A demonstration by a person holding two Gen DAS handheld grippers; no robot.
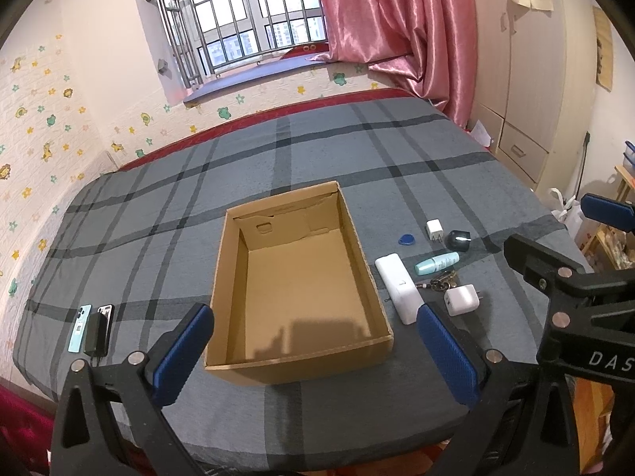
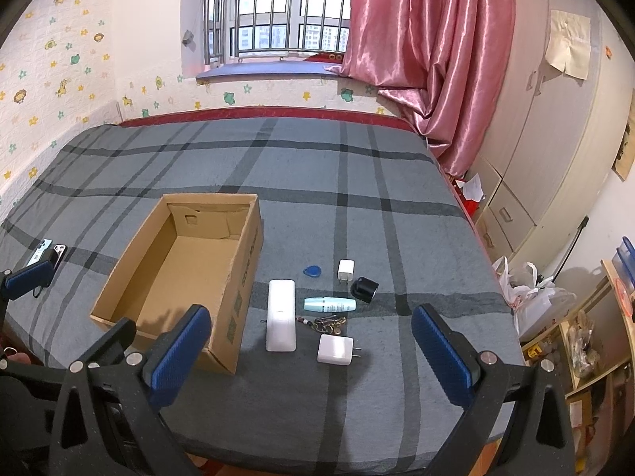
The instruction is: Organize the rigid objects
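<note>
I hold the left gripper [image 1: 315, 351] above the near edge of the bed [image 1: 301, 158], fingers spread wide with nothing between the blue pads [image 1: 182, 351]. The right gripper [image 2: 311, 355] is likewise fully spread and empty, positioned above the near edge to the right of the left unit. An open cardboard box [image 1: 222, 277] sits on the grey plaid bedcover, long axis running away from me; its interior is bare cardboard. The items to be sorted lie in a cluster on the cover just right of the box. Nearest the box wall is a long white power bank [image 2: 281, 315], lying flat and parallel to the box. Beside its near end rests a large white charger [image 2: 335, 350], prongs pointing right. Between these two and further back lies a key bunch [image 2: 327, 323], touching or nearly touching a teal bottle [image 2: 329, 304] lying on its side. Behind the bottle sit a black rounded device [image 2: 364, 288], a small white plug [image 2: 345, 269] and a blue key fob [image 2: 312, 270], each apart from the others. On the far left of the box, well apart from it, two phones [image 1: 81, 331] lie side by side with a black adapter [image 1: 97, 335] on top of them.
</note>
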